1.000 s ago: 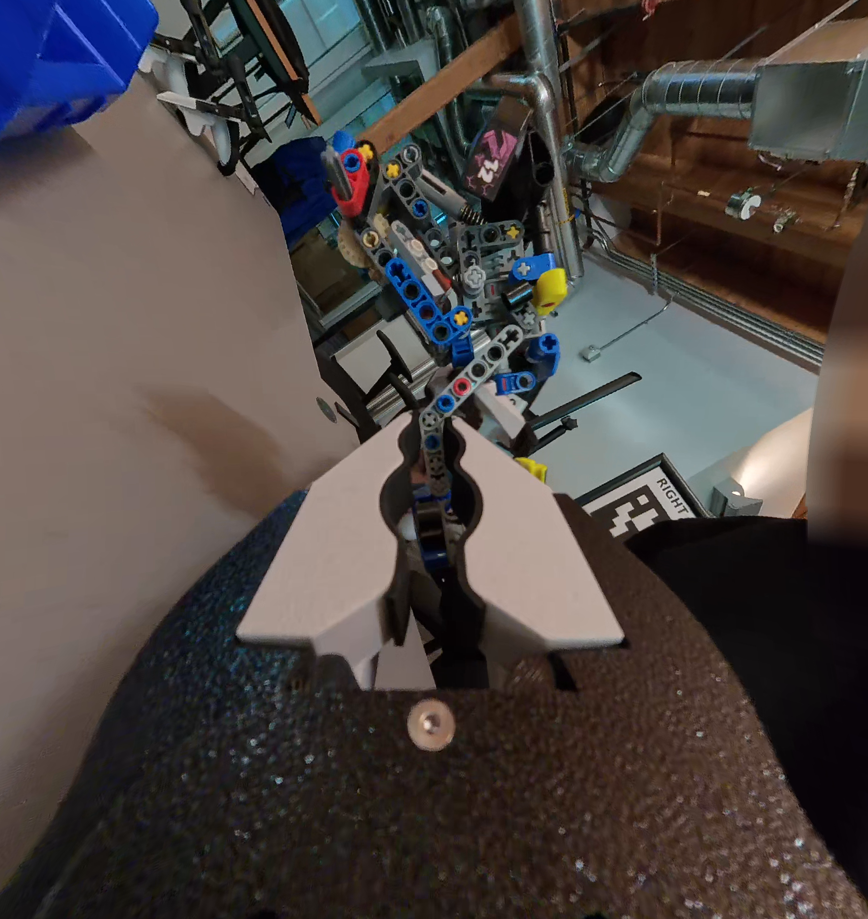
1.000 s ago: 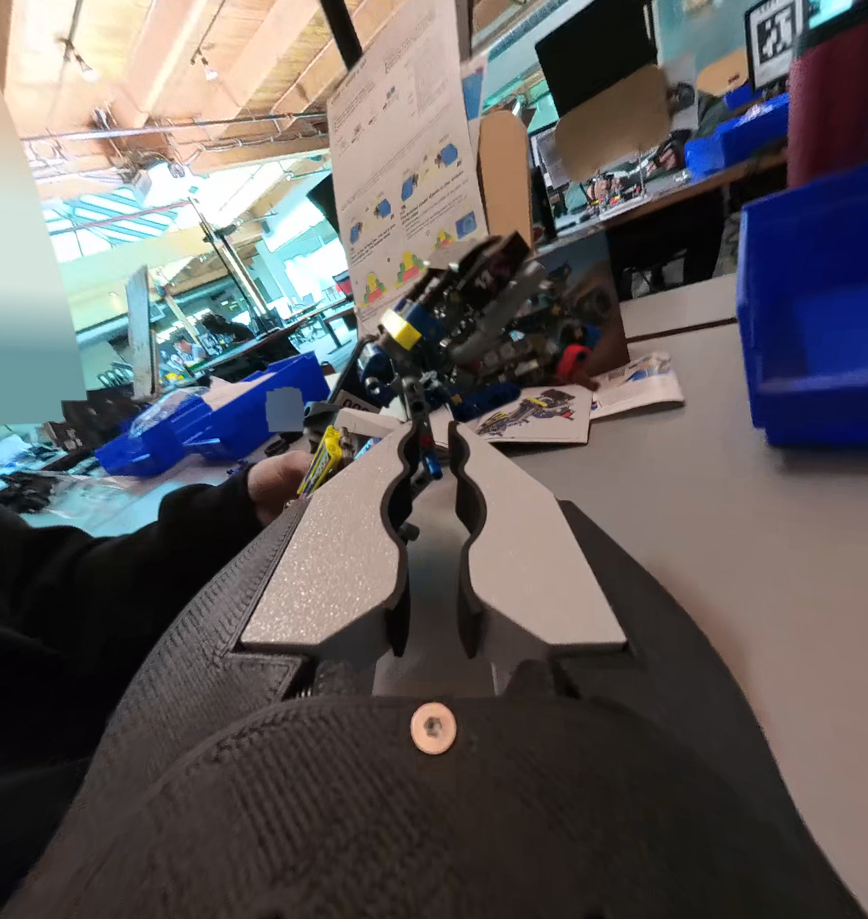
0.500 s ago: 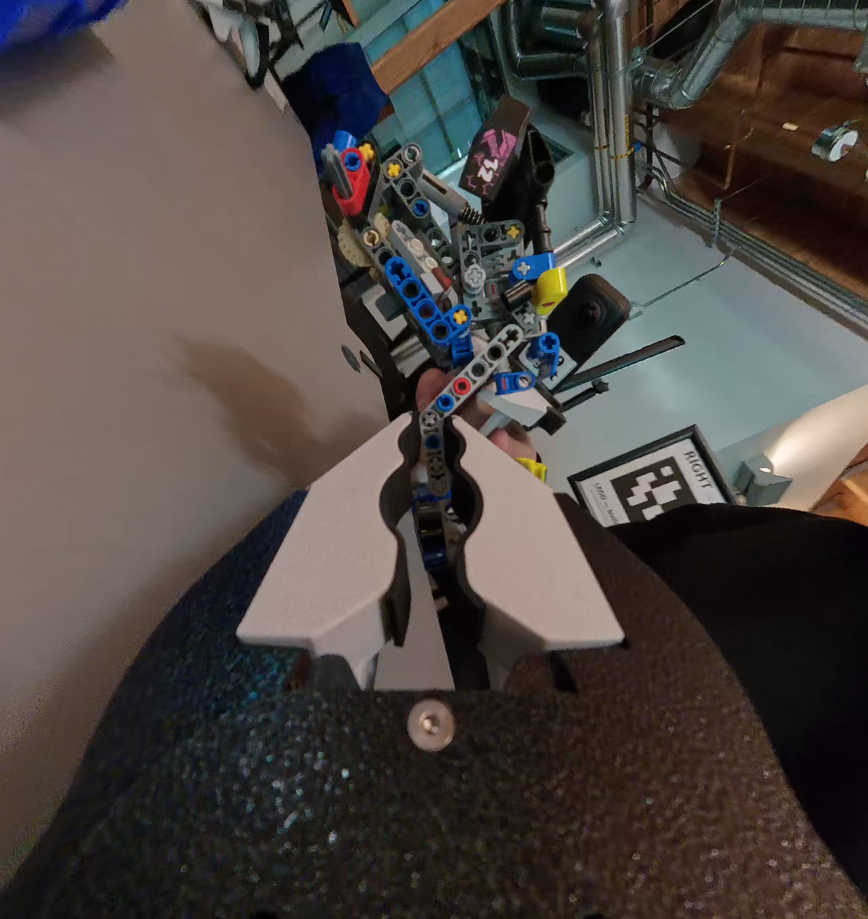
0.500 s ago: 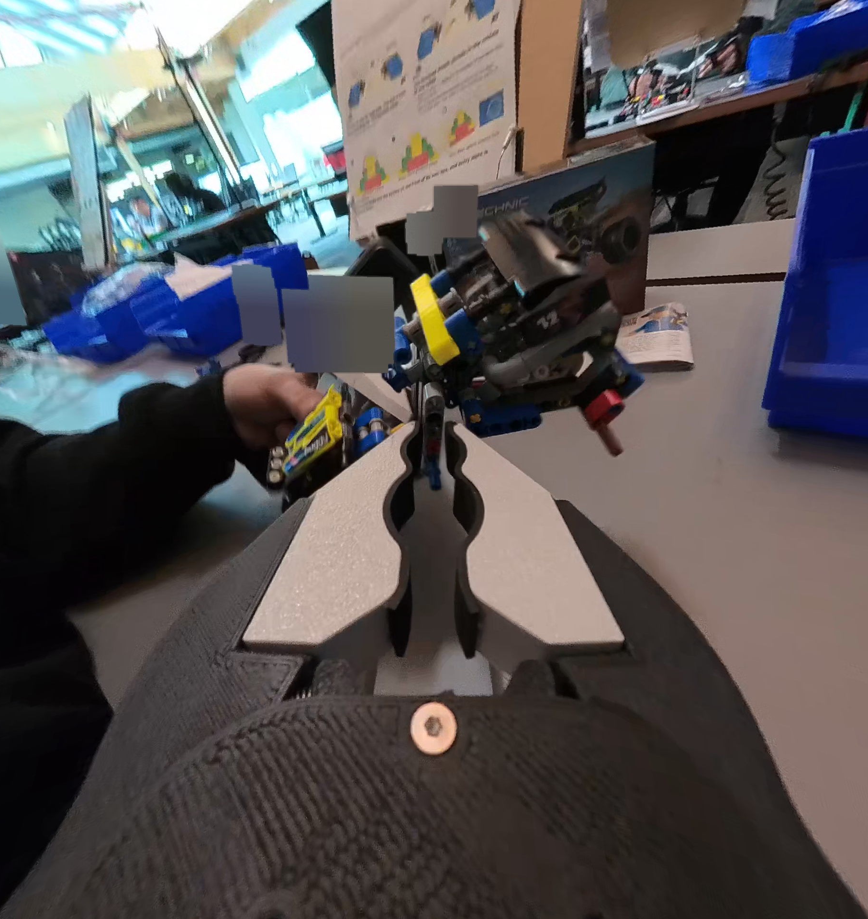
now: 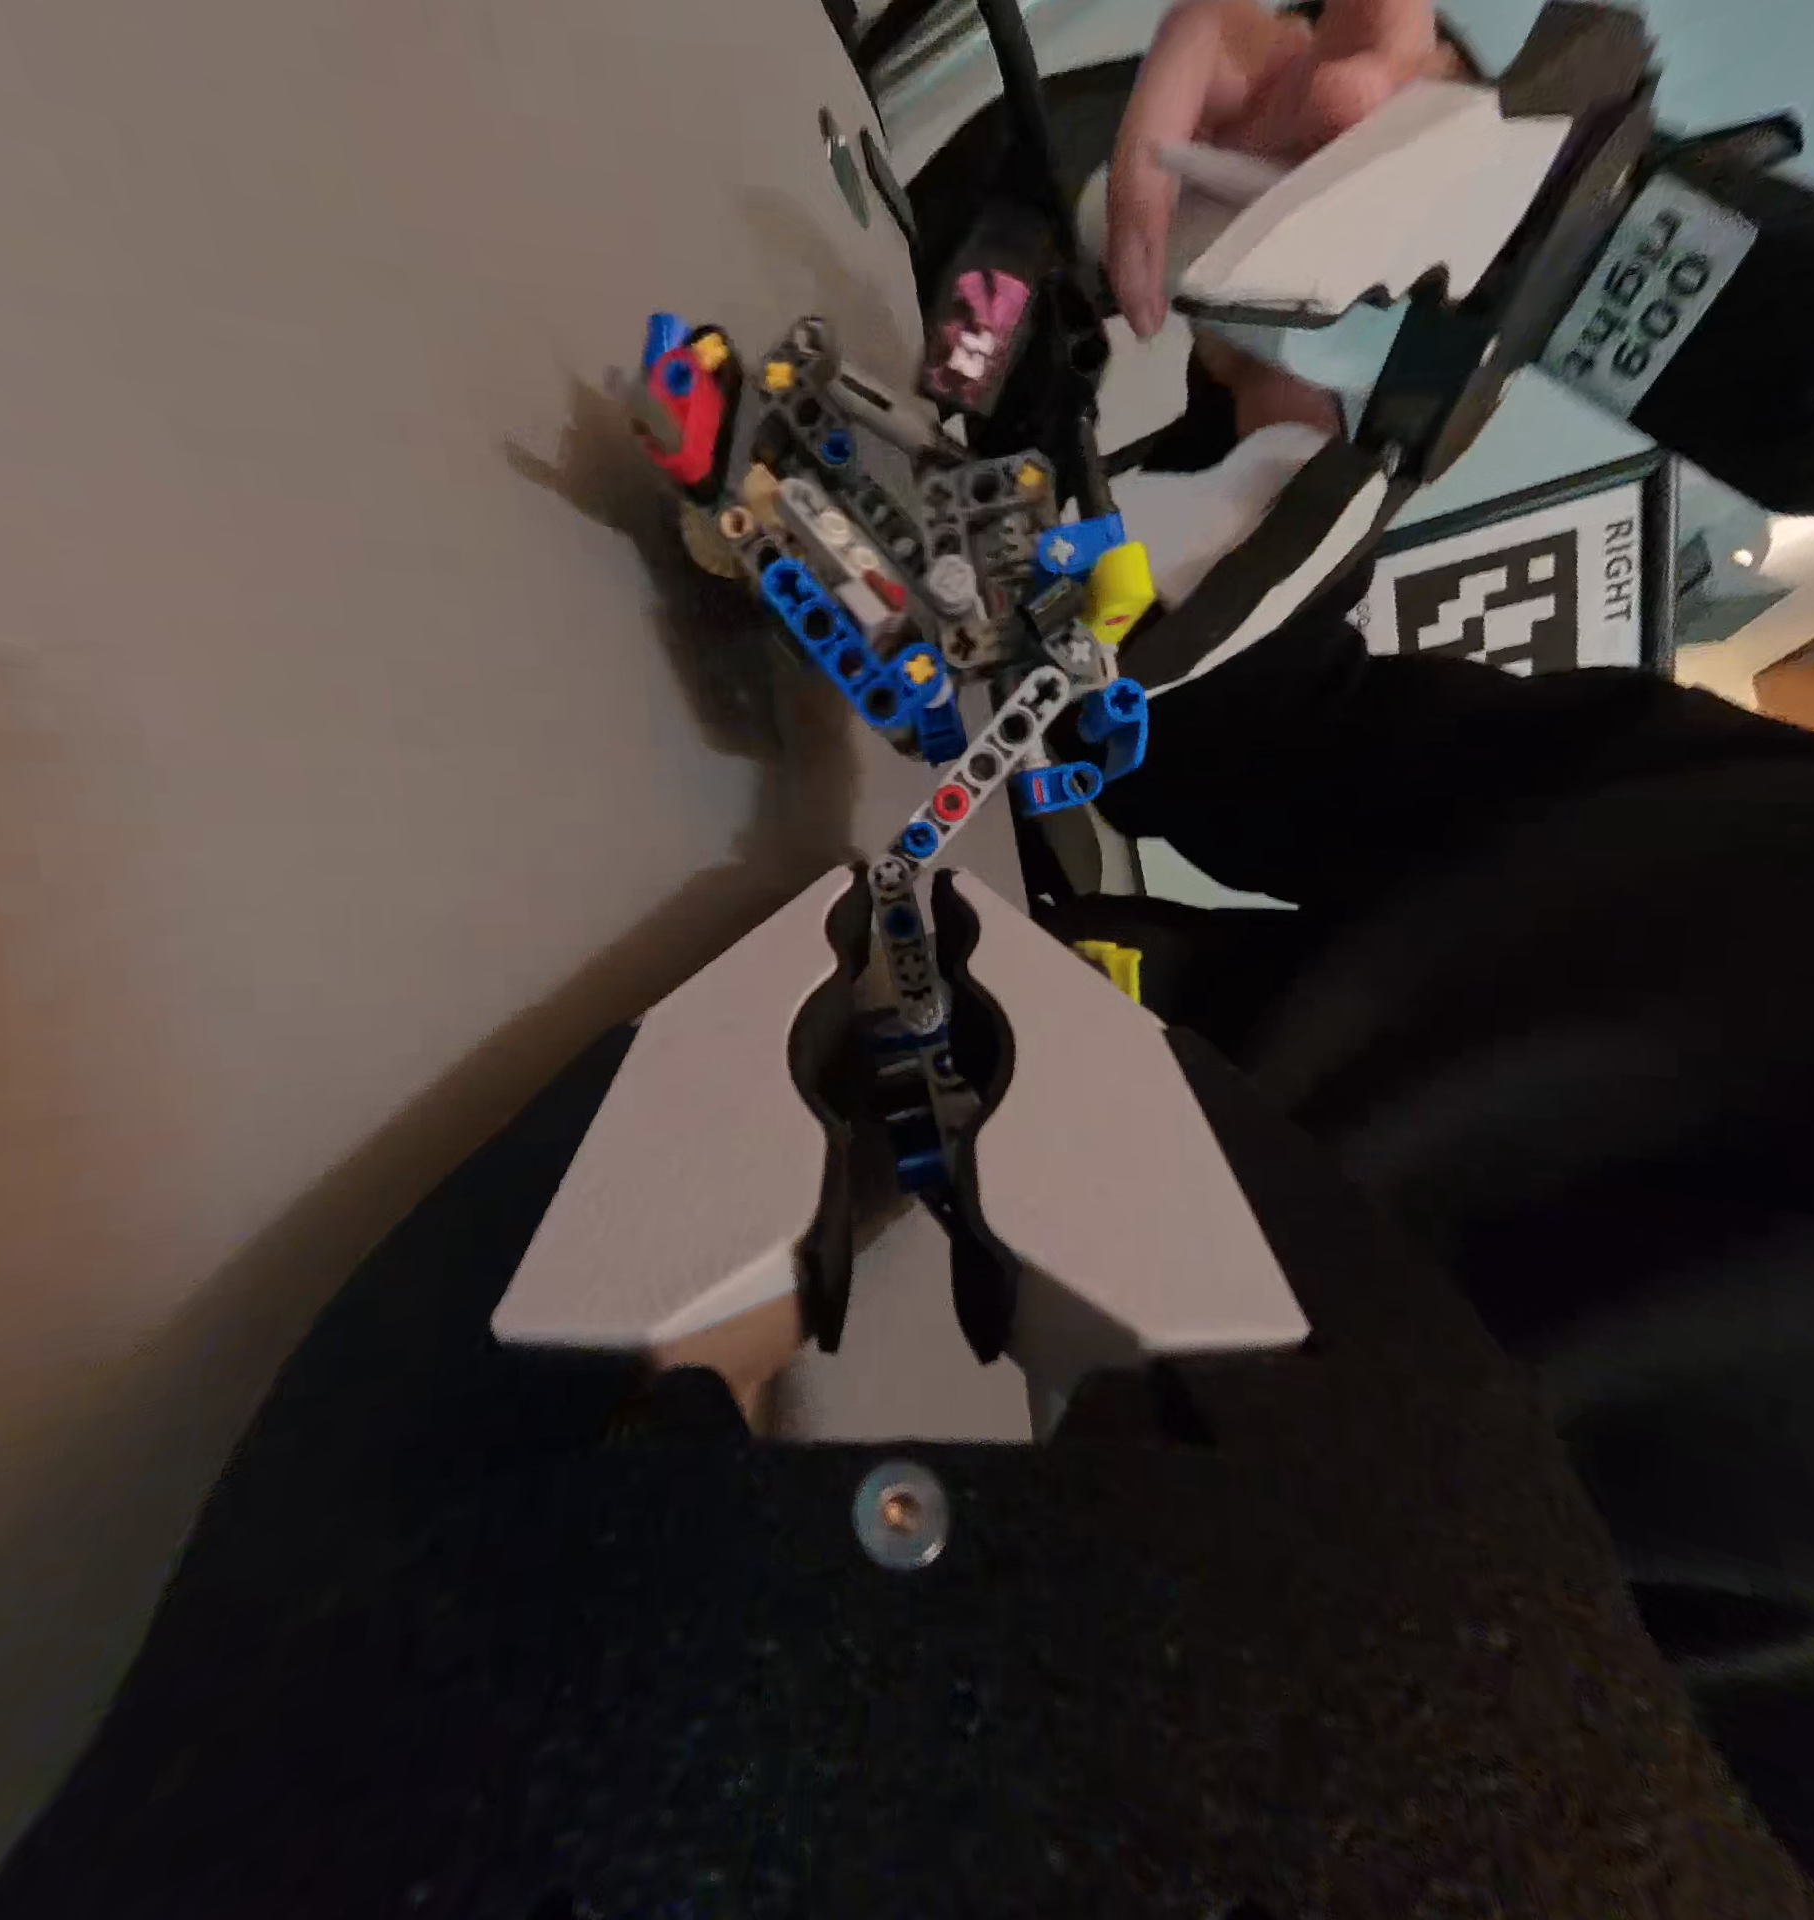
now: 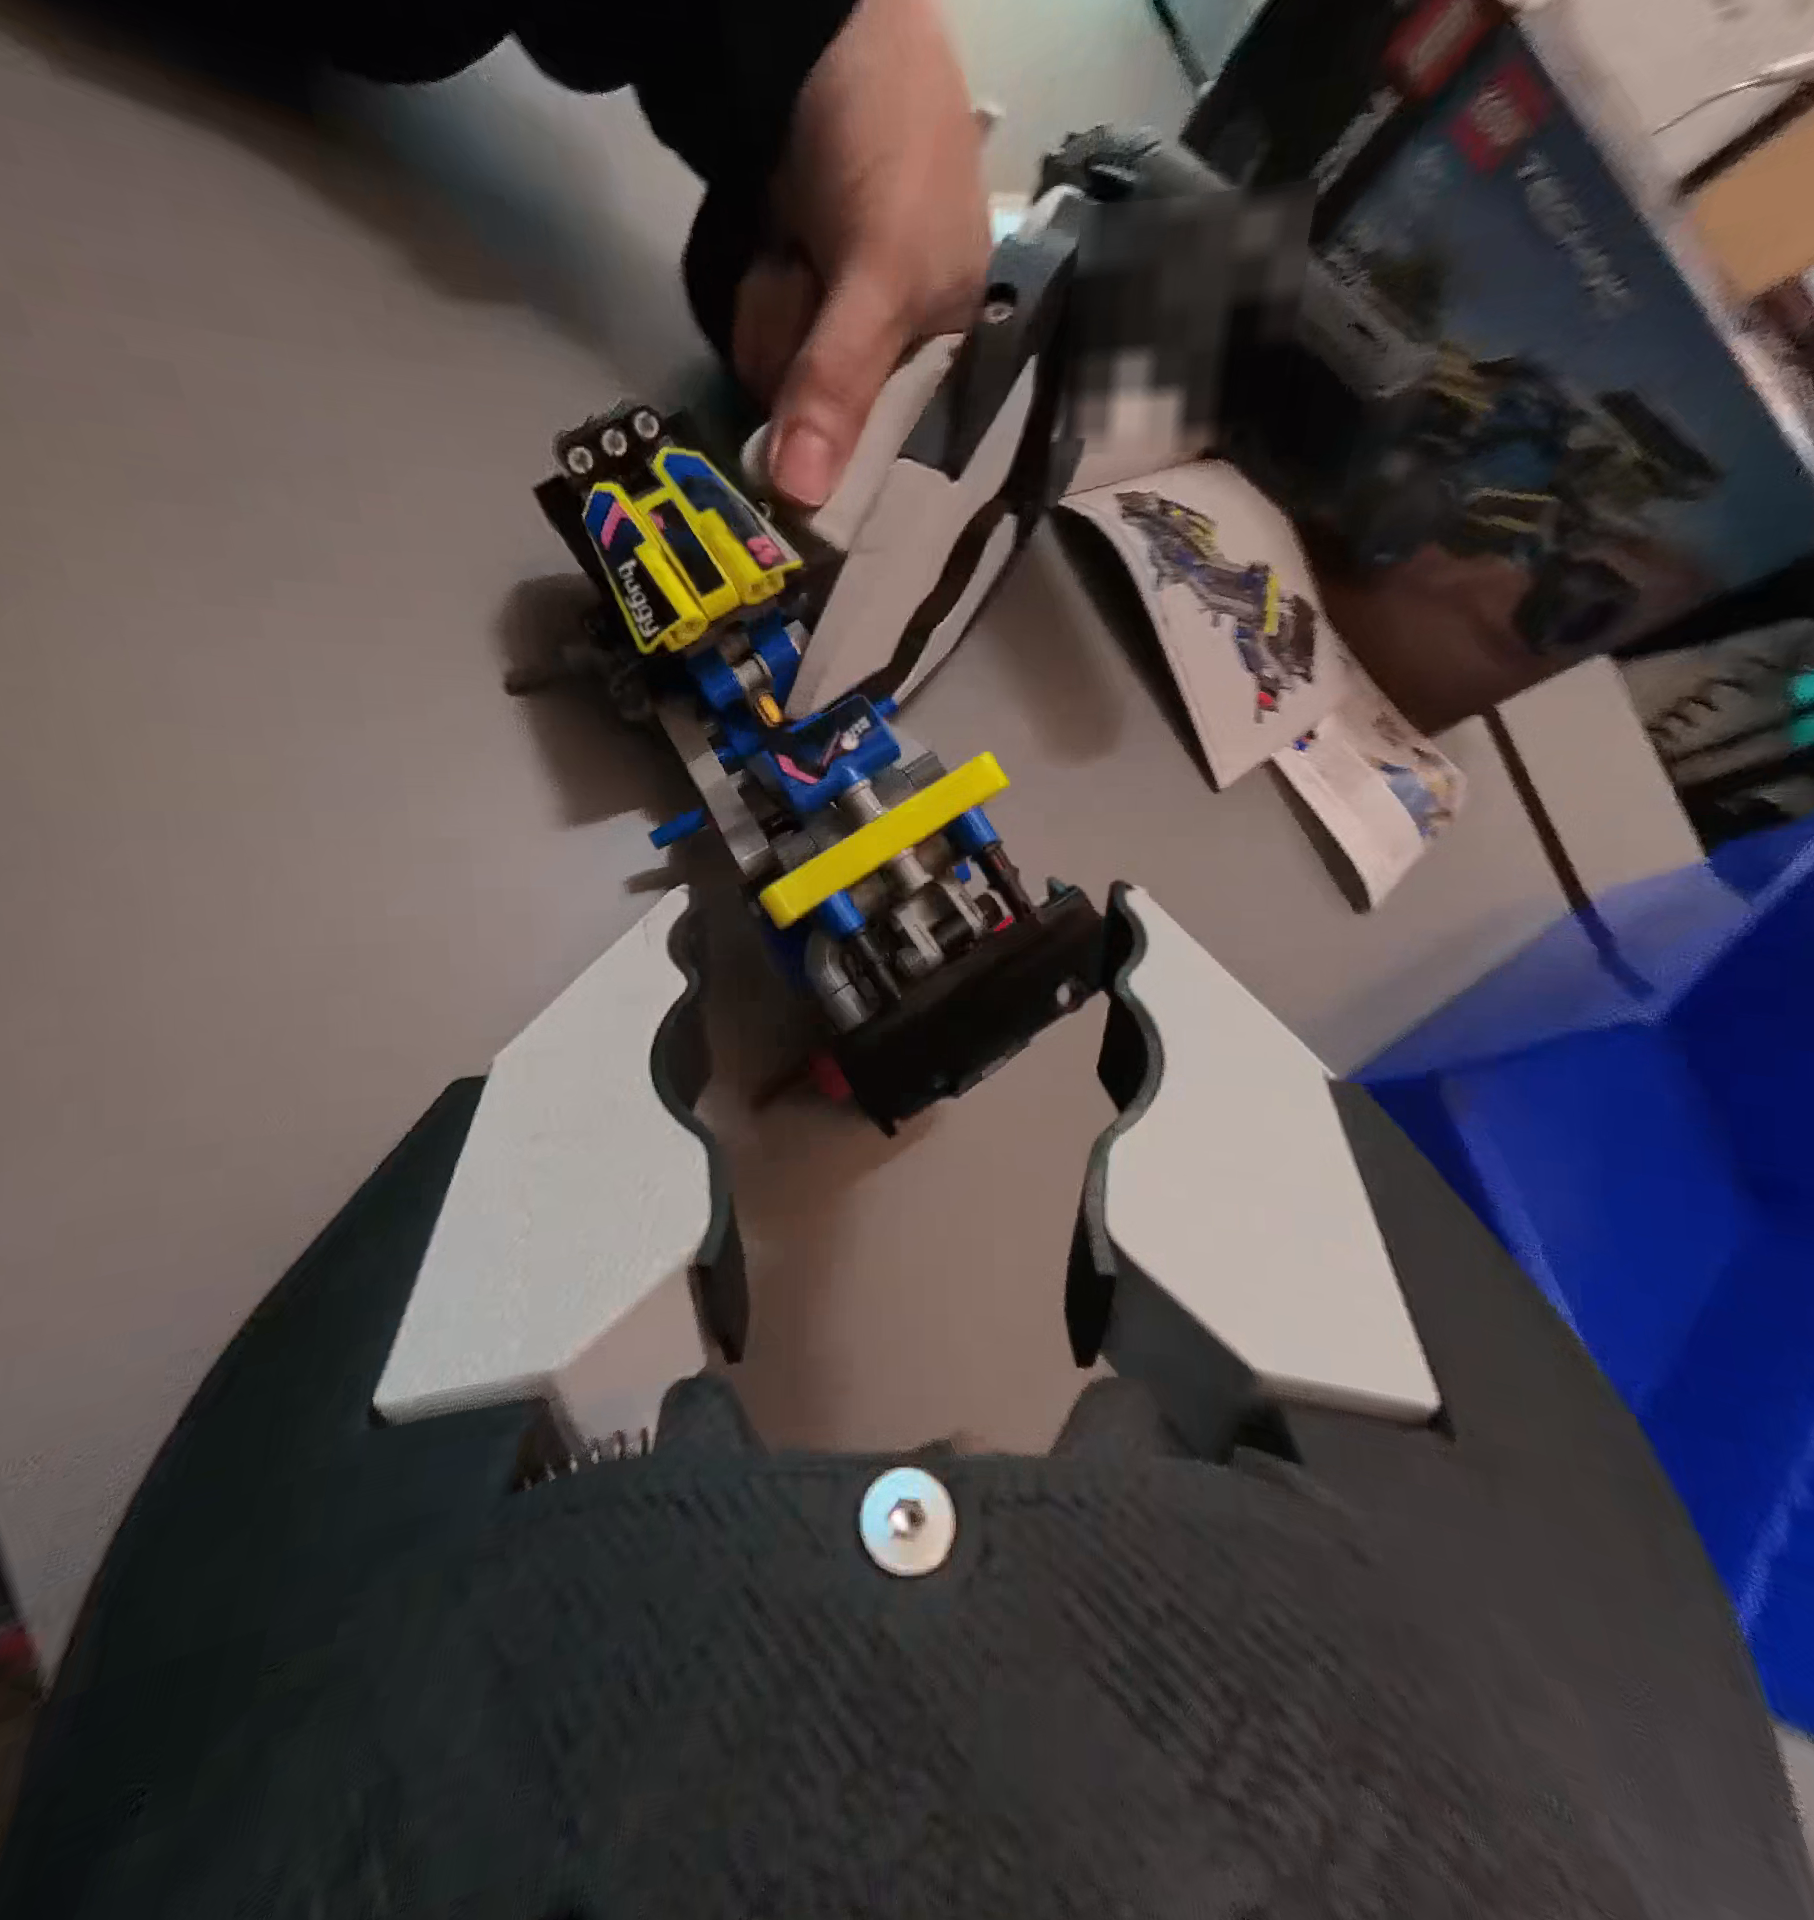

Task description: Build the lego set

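Left wrist view shows my left gripper [image 5: 901,883] clenched on a grey beam [image 5: 908,940] of the brick-built buggy [image 5: 882,582], both fingers [image 5: 737,1060] pressing its sides, the beam running down between them and bending away toward the rest of the model. The buggy's underside faces this camera, a tangle of blue, grey, red and yellow parts close against the grey table [image 5: 259,520]. Beyond it my right gripper [image 5: 1402,239] shows blurred, with a hand [image 5: 1183,156] on it and a black sleeve [image 5: 1454,831] beside it. In the right wrist view my right gripper [image 6: 898,914] is released, jaws spread wide; the buggy's black rear end [image 6: 970,1013] sits between the fingertips, close to the right fingertip [image 6: 1126,935], with a clear space at the left one. The buggy [image 6: 778,748] lies lengthwise on the table [image 6: 207,623], its yellow crossbar [image 6: 882,836] just ahead of my fingertips. A hand [image 6: 861,270] holds my left gripper [image 6: 924,603] at the model's far side. Booklets [image 6: 1256,623], a printed box [image 6: 1526,364] and a blue bin [image 6: 1661,1143] lie to the right.
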